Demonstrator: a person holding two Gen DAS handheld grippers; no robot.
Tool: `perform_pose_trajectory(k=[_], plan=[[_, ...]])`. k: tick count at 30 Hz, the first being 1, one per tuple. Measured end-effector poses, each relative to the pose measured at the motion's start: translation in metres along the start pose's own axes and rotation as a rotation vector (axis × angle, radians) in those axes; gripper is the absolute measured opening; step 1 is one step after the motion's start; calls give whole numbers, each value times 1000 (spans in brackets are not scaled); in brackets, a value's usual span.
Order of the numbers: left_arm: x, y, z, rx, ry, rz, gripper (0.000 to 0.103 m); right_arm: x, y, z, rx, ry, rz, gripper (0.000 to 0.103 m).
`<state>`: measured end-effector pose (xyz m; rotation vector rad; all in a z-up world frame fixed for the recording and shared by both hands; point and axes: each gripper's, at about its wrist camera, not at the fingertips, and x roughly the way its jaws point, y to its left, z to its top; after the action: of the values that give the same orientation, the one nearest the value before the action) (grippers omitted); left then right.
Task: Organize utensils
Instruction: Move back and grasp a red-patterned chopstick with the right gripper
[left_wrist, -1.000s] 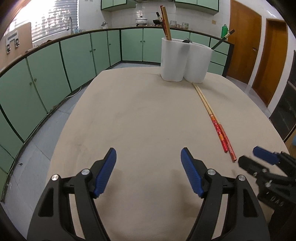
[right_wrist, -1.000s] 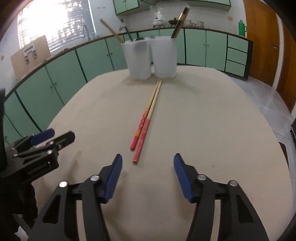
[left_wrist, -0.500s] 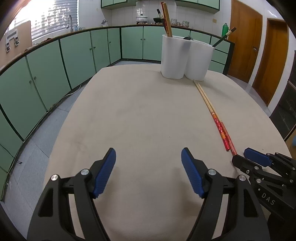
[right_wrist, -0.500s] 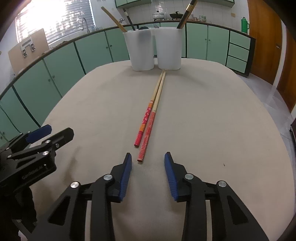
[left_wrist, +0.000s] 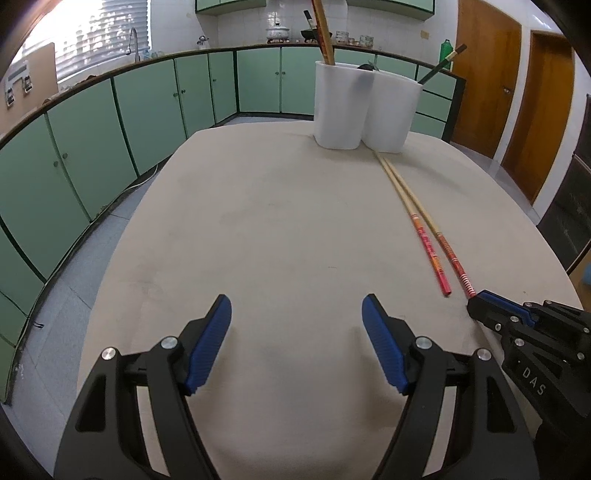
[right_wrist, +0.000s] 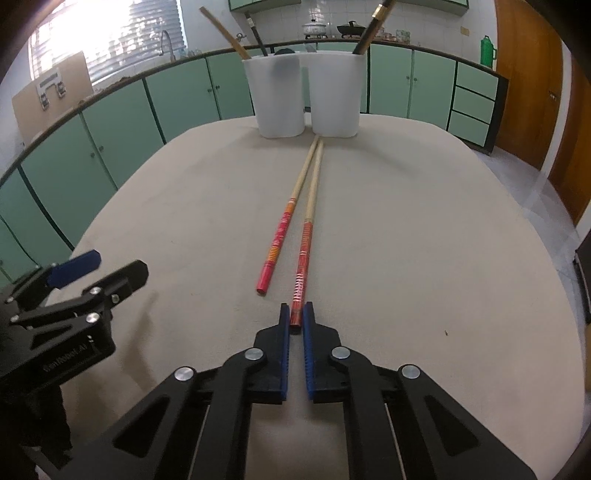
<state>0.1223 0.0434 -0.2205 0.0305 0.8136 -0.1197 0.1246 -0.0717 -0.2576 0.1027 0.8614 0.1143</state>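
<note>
While the left gripper (left_wrist: 296, 338) hangs low over the beige surface (left_wrist: 280, 229) with its blue pads wide apart and nothing between them, the right gripper (right_wrist: 294, 321) is nearly closed, its pads pinching the red butt end of the right-hand chopstick (right_wrist: 307, 240). Its mate, the left-hand chopstick (right_wrist: 282, 230), lies just beside it on the surface, the tips of both meeting near the base of the white utensil holder (right_wrist: 306, 96) at the far edge, where a few utensils stand upright.
</note>
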Motion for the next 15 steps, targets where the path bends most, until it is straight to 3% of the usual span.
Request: perform_pose_trajectory(k=[15], plan=[[4,-65,11,61,-8,-123,71,-17,-62,0,105,-50,-61,6]])
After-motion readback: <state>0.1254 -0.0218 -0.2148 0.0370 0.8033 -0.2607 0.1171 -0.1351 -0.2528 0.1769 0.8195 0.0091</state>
